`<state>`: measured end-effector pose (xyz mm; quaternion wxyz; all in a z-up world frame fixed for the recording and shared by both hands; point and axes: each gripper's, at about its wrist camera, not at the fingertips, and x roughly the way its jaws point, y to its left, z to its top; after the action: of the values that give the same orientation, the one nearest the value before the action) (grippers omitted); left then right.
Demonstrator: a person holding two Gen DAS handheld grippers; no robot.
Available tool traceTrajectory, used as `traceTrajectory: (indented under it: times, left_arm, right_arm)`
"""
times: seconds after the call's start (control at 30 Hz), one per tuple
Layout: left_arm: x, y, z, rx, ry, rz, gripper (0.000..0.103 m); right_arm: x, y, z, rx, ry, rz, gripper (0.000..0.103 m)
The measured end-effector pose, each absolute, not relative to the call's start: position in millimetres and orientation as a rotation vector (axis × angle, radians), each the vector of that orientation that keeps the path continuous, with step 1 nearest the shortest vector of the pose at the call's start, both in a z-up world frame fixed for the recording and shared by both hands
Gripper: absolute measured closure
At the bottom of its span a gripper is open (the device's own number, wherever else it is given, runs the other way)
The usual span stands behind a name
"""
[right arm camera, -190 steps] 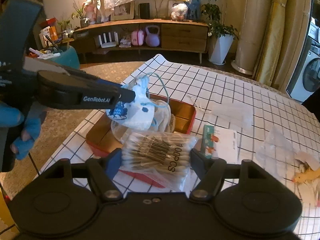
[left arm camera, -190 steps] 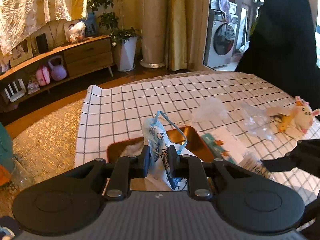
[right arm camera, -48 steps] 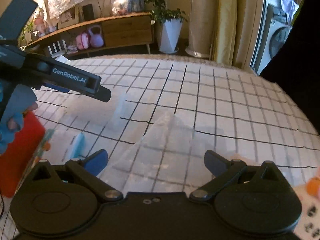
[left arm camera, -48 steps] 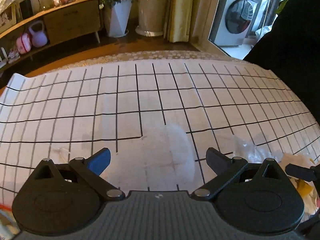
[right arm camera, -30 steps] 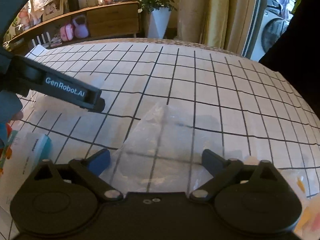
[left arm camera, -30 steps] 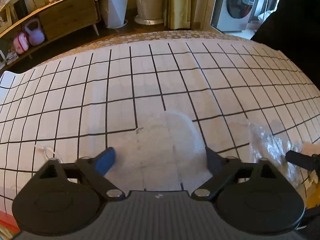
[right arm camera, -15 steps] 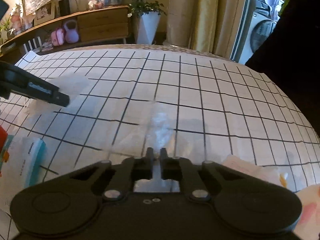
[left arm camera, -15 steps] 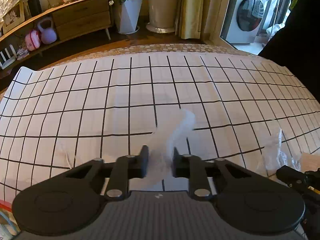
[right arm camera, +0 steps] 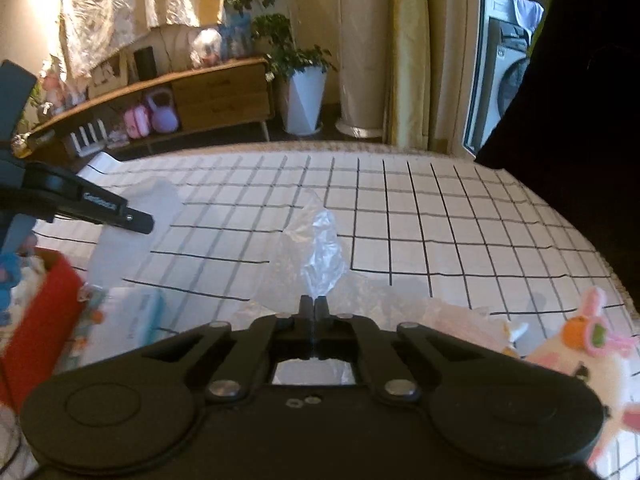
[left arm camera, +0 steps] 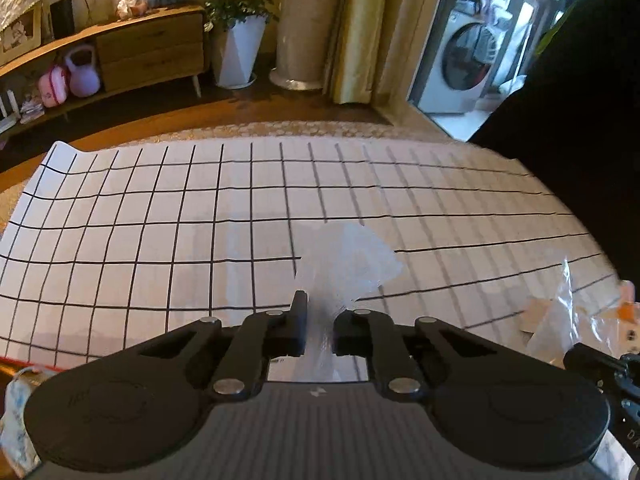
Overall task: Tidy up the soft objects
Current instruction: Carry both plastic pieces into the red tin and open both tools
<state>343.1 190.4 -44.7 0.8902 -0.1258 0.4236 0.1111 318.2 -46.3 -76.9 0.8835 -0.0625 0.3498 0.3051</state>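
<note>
One "GenRobot" mark on left claw (right arm camera: 140, 222)

At about nine o'clock in the right wrist view, the black finger of the left gripper (right arm camera: 138, 222) carries small white lettering, too blurred to make out; no other writing is legible.
</note>
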Motion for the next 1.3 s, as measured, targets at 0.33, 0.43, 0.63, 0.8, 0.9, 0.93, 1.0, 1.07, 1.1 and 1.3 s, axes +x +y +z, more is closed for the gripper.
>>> traceTrajectory:
  times: [0.33, 0.43, 0.63, 0.8, 0.9, 0.93, 1.0, 1.07, 1.1, 1.3]
  left_arm:
    - [279, 177, 5, -0.272, 0.843, 0.154, 0.092]
    - [256, 179, 17, -0.272, 0.833, 0.139, 0.092]
    - [208, 190, 34, -0.266, 0.827, 0.139, 0.092]
    - [174, 203, 45, -0.261, 0.822, 0.161, 0.092]
    - [158, 214, 49, -0.258, 0.824, 0.186, 0.092]
    - [153, 218, 51, -0.257, 0.823, 0.193, 0.092]
    - [144, 229, 53, -0.264, 0.818, 0.21, 0.092]
    - [138, 240, 55, -0.272, 0.811, 0.227, 0.092]
    - [135, 247, 56, -0.276, 0.806, 0.236, 0.092]
    - [132, 280, 62, -0.312, 0.75, 0.275, 0.092]
  right_arm:
    - [258, -55, -18, -0.116, 0.681, 0.712, 0.103]
    - [239, -56, -6, -0.112, 0.674, 0.731, 0.103]
    - [201, -41, 14, -0.119, 0.647, 0.782, 0.103]
    - [178, -24, 24, -0.119, 0.627, 0.822, 0.103]
    - [168, -9, 28, -0.125, 0.62, 0.846, 0.103]
    - [165, -4, 28, -0.128, 0.619, 0.854, 0.103]
    - [161, 9, 30, -0.138, 0.618, 0.87, 0.103]
    - [158, 26, 31, -0.146, 0.622, 0.888, 0.103]
    - [157, 34, 32, -0.152, 0.624, 0.895, 0.103]
    - [154, 89, 24, -0.203, 0.641, 0.929, 0.103]
